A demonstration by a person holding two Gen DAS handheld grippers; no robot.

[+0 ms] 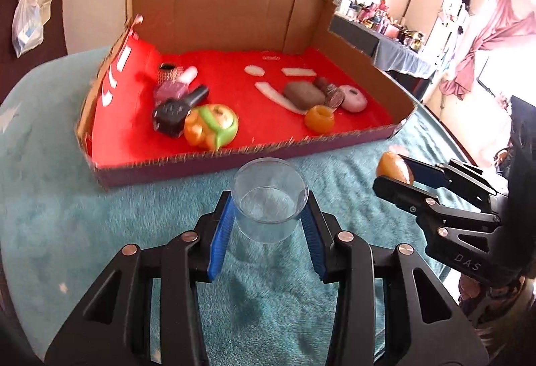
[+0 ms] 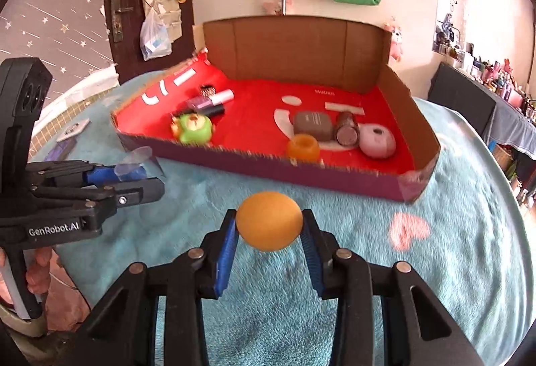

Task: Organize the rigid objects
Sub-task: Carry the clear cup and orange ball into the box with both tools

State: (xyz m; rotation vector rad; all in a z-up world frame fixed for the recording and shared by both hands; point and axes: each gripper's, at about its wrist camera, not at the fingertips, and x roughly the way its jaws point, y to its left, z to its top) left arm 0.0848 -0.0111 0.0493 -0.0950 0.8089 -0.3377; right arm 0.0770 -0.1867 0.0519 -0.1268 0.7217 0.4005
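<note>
1. Blue ribbed pads point(image 1: 221, 232) of the left gripper point(image 1: 270, 227) are closed on a clear glass cup point(image 1: 270, 200), smooth and cylindrical, held above the teal fleece blanket point(image 1: 100, 232).
2. An orange egg-shaped ball point(image 2: 269, 221), matte, is clamped by the right gripper point(image 2: 269, 232) short of the box.
3. Both items are judged not yet placed; the cardboard tray point(image 2: 335, 166), red-lined, lies just ahead.
4. Already inside are seen: a green-and-orange toy point(image 1: 211, 126), dark bottles point(image 1: 177, 108), a brown case point(image 1: 303, 94), a pink disc point(image 1: 353, 98) and an orange ring point(image 1: 320, 119).
5. Progress is judged as partly done.
</note>
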